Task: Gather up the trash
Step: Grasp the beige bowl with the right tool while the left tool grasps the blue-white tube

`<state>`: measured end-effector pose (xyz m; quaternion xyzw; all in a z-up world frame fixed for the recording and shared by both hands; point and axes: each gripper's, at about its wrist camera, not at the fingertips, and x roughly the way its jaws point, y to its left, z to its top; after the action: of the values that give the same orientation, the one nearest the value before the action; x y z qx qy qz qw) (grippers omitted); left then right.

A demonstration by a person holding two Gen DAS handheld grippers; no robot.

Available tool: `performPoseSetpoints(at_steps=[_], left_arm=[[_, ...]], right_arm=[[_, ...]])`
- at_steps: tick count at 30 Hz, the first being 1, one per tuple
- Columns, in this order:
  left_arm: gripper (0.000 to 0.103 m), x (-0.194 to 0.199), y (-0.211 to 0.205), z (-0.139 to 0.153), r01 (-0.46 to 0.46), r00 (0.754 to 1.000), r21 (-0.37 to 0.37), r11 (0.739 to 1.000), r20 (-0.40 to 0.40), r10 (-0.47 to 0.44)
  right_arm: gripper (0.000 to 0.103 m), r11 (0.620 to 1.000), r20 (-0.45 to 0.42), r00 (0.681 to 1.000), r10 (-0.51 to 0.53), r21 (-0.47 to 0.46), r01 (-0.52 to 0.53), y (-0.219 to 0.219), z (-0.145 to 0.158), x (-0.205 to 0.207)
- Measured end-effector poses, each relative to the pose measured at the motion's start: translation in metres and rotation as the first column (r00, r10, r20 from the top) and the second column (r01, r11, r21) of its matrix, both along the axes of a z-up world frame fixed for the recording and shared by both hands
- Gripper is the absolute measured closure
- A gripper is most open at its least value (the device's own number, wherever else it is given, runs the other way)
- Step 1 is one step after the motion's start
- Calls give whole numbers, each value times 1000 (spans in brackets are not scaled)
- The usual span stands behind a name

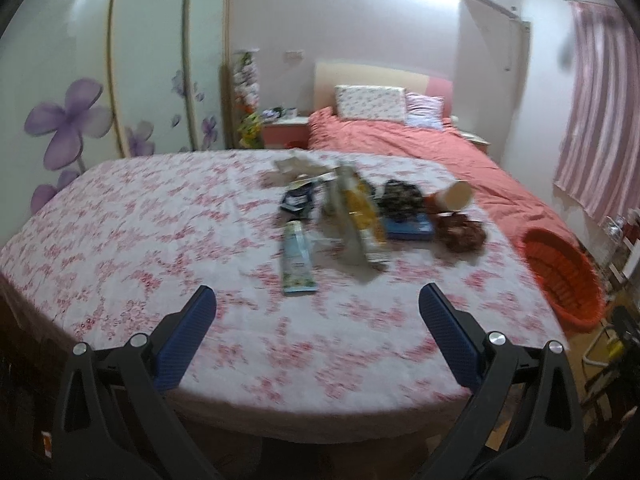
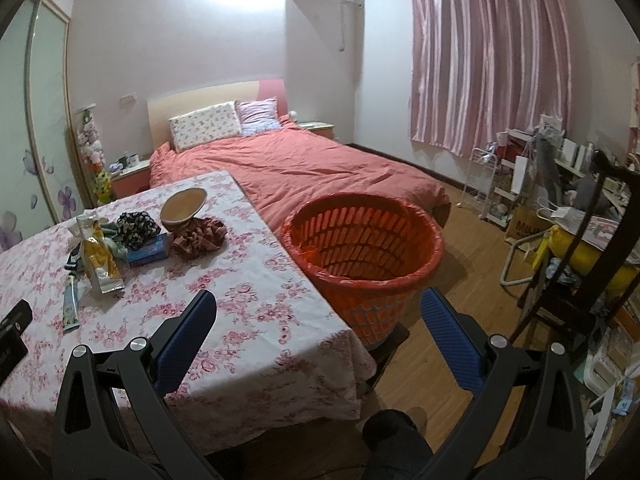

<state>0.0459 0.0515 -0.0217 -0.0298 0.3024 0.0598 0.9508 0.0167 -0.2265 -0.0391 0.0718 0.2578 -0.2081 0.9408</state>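
Left wrist view: left gripper [image 1: 318, 300] spread, empty; tube [image 1: 298, 258] just ahead lies flat, risking tablecloth [image 1: 140, 220] snag.

- A table covered with a white cloth printed with pink flowers [image 2: 248, 300] carries a loose cluster of items toward its far half.
- Nearest lies a pale blue-green flat tube [image 1: 298, 258], lengthwise, pointing away.
- Just right of it, a tall yellow and silver foil snack bag [image 1: 360, 216].
- Further left, a dark blue crumpled wrapper [image 1: 298, 198].
- Far right: a tan paper cup on its side [image 2: 183, 206], resting against a brown crumpled wrapper [image 2: 200, 236].
- Between them and the bag, a blue flat box [image 2: 148, 254] under a black floral bundle [image 2: 136, 224].
- On the wooden floor [image 2: 452, 344], just right of the table, stands an orange slatted plastic basket [image 2: 364, 240].
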Motion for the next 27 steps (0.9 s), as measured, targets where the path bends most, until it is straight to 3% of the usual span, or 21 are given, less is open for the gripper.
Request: performPoseSetpoints(at_steps=[9,17,27], left_arm=[[4,47,44,-19,-82,995,-39,996,-66,80],[4,90,52,-40,-51,991,-45,998,-125,44],[7,131,52,-57,-21,985,-67,998,-175,9]], right_arm=[[2,990,-2,992,125,71,-125,-2,-7,33],[3,977,1,982,187,100,-186,4,-5,75],[26,952,-11,970,243,192,-237,1,-9,140]])
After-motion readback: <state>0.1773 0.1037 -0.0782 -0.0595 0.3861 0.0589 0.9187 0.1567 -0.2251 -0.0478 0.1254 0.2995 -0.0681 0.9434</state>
